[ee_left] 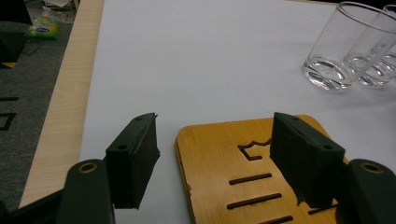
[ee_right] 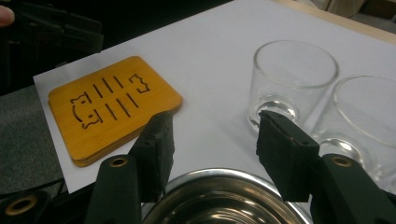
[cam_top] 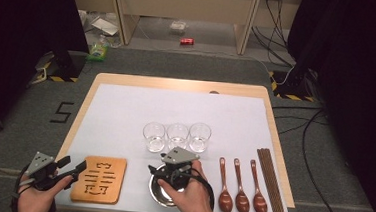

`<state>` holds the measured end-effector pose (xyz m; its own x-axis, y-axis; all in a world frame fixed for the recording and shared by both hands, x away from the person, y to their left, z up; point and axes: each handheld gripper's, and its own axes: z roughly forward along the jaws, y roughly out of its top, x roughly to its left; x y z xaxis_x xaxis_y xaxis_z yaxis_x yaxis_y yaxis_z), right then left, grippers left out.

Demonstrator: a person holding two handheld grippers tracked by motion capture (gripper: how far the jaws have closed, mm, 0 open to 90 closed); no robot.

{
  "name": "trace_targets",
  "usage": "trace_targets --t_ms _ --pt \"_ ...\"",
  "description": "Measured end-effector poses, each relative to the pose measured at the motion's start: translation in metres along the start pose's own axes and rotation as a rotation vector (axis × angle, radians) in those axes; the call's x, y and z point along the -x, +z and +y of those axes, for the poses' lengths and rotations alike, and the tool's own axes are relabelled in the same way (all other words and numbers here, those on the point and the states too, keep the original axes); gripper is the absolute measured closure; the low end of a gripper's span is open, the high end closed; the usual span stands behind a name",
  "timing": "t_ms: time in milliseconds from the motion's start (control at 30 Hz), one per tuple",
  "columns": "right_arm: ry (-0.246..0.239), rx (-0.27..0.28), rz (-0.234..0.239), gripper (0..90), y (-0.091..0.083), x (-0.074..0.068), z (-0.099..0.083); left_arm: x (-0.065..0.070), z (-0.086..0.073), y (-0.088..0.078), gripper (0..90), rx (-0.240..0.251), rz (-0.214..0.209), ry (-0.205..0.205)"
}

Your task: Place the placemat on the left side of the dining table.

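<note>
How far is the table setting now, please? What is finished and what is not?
Nothing looks finished: the three glasses, three spoons and chopsticks lie in neat rows. In hand: the right tongs hang open over the metal bowl rim, and the left tongs are open at the wooden trivet. All moving remains.

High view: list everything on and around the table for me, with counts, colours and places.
Table: one, wood rim, white sheet on top.
Glasses: three, clear, row at centre.
Trivet: one, orange wood, front left.
Bowl: one, steel, front centre, under right gripper.
Spoons: three, brown, front right.
Chopsticks: dark bundle, right edge.
Can: one, red, floor beyond.
Left gripper: open, beside trivet.
Right gripper: open, over bowl.
</note>
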<state>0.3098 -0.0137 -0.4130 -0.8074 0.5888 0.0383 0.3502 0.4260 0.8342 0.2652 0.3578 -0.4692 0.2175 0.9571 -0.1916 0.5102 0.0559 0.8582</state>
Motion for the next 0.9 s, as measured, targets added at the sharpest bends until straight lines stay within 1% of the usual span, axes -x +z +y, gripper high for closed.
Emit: trace_targets --t_ms 33,100,133,167,200,233,267,333,400,433,567,633,700,767,800,900 --pt "-0.012 -0.006 0.012 46.3 0.005 -0.006 0.003 0.001 0.000 0.000 31.8 -0.001 -0.004 0.002" --pt "-0.011 -0.010 0.024 45.9 0.009 -0.011 0.005 0.002 0.000 0.000 31.8 -0.002 -0.006 0.002" --pt "-0.011 -0.010 0.024 45.9 0.009 -0.011 0.005 0.003 0.000 0.001 31.8 -0.005 -0.010 0.003" --pt "-0.024 -0.019 0.029 45.7 0.012 -0.018 0.008 0.004 0.000 0.001 31.8 -0.004 -0.015 0.007" --pt "-0.024 -0.019 0.029 45.7 0.012 -0.018 0.008 0.004 0.000 0.001 31.8 -0.004 -0.015 0.007" --pt "-0.021 -0.015 0.047 45.0 0.016 -0.023 0.010 0.005 0.000 0.000 32.1 0.003 -0.014 0.010" --pt "-0.017 -0.012 0.053 44.7 0.017 -0.025 0.012 0.006 0.001 0.000 32.2 0.010 -0.013 0.013" --pt "-0.018 -0.011 0.058 44.3 0.018 -0.026 0.012 0.006 0.001 0.000 32.2 0.011 -0.014 0.016" --pt "-0.021 -0.015 0.065 43.5 0.023 -0.029 0.014 0.007 0.001 0.000 32.2 0.011 -0.016 0.017" --pt "-0.025 -0.025 0.072 43.4 0.027 -0.031 0.015 0.007 0.001 0.001 32.2 0.008 -0.018 0.018" --pt "-0.033 -0.032 0.085 43.3 0.033 -0.036 0.017 0.007 0.000 0.001 32.1 0.002 -0.020 0.016" --pt "-0.033 -0.034 0.097 42.7 0.038 -0.041 0.020 0.005 0.000 0.001 32.1 0.000 -0.021 0.012" --pt "-0.037 -0.034 0.100 42.5 0.040 -0.047 0.022 0.003 0.000 0.000 31.9 -0.001 -0.016 0.007" --pt "-0.036 -0.037 0.102 42.4 0.041 -0.049 0.022 0.003 0.000 -0.001 31.7 -0.002 -0.017 0.005" --pt "-0.044 -0.045 0.113 42.1 0.044 -0.054 0.023 0.002 0.001 0.000 31.6 -0.003 -0.020 0.005" --pt "-0.044 -0.057 0.124 41.7 0.049 -0.058 0.022 0.002 0.001 0.000 31.3 -0.005 -0.023 0.006"
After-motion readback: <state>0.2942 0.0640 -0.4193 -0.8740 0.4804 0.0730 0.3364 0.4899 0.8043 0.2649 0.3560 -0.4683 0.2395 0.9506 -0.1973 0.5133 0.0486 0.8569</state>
